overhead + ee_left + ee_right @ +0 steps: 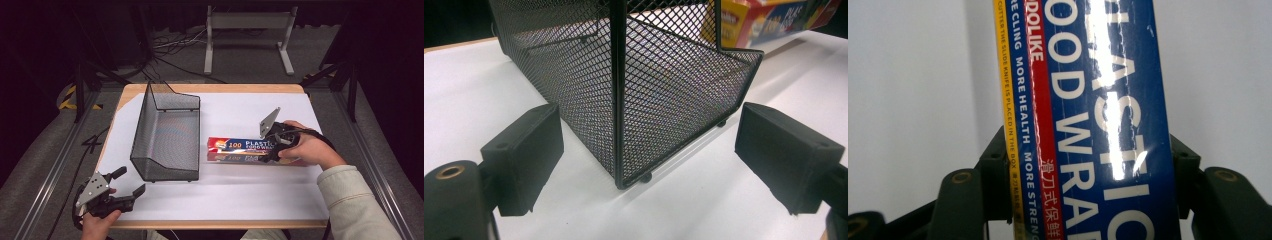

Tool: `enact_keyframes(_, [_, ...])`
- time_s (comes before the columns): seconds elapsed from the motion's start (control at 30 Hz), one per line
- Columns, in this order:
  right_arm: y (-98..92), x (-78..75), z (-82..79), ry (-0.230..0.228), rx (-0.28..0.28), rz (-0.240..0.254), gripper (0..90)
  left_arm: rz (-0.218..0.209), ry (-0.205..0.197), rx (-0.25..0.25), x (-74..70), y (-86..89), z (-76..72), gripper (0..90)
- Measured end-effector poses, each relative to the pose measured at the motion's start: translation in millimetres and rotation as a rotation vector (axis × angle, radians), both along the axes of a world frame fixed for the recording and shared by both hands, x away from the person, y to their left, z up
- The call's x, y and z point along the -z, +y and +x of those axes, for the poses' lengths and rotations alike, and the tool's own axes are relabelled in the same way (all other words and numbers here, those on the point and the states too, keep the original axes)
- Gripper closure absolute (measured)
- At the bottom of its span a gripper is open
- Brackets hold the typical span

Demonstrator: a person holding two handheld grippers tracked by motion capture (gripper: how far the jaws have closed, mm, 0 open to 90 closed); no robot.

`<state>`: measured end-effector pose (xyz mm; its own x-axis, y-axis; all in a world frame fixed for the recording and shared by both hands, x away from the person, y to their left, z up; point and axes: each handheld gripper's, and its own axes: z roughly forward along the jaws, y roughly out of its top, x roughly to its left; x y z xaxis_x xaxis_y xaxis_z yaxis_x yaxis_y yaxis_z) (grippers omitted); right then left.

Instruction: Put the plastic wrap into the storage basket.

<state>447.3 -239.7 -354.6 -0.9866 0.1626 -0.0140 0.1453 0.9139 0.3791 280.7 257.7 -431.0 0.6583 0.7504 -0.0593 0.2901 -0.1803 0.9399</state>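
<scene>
Long, narrow food wrap box [239, 149], glossy dark blue on its top face with a red band and a yellow edge, lying flat on the white table sheet [240, 195] just to the right of the black wire mesh basket [167, 135], near it but apart. Clamped across its width by the right gripper [276, 145], jaws pressed on the two long sides near the box's right end (closest view in the right gripper view, black jaws hugging both edges of the box [1088, 125]). Right hand [310, 150] wrapped round the gripper body, pale sleeve [355, 205] coming in from the lower right. Left gripper [131, 183] low at the near left corner of the table, jaws wide apart, holding nothing, touching nothing; aimed at the near corner of the basket [624, 100] in the left gripper view, with the box's end [769, 20] beyond the mesh. Readable on the box from above: "100" and "PLASTIC FOOD WRAP" in white, partly covered by the gripper. Up close: "PLASTIC" and "FOOD WRAP" in big white letters, cut off by the frame and washed by glare; "MORE CLING MORE HEALTH MORE STREN…" in small white capitals; a line of yellow Chinese characters on the red band; "…CUTTER THE SLIDE KNIFE IS PLACED IN THE BOX" in fine print on the yellow edge; brand word only partly legible, ending "…DOLIKE".
</scene>
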Motion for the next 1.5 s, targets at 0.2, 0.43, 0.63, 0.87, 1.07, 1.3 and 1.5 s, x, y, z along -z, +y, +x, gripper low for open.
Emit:
enact_keyframes(0.2, [-1.8,-15.3,-3.9,0.008,0.057,0.012,40.8,0.002,-0.002,0.003,-0.1,-0.2,1.7,12.8])
enact_keyframes(0.43, [-0.4,-31.7,-8.2,0.010,0.133,0.060,40.8,-0.009,0.001,0.005,-0.4,-2.5,5.6,12.8])
enact_keyframes(0.63, [3.6,-40.4,-13.5,0.003,0.225,0.107,40.8,-0.002,-0.002,0.017,-1.1,-4.8,10.3,12.8])
enact_keyframes(0.87, [15.9,-54.7,-18.0,-0.036,0.294,0.128,40.8,-0.007,0.001,0.026,-1.1,-8.4,13.9,12.9])
enact_keyframes(1.07, [25.3,-64.1,-16.6,-0.057,0.331,0.134,40.8,-0.006,-0.001,0.028,-0.9,-8.1,14.7,13.0])
enact_keyframes(1.3, [44.9,-70.0,-12.6,-0.070,0.338,0.133,40.5,-0.018,-0.002,0.020,-0.6,-6.2,12.7,12.9])
enact_keyframes(1.5, [63.6,-72.4,-7.8,-0.055,0.353,0.138,40.4,-0.015,-0.004,0.014,-0.3,-3.0,8.4,12.9])
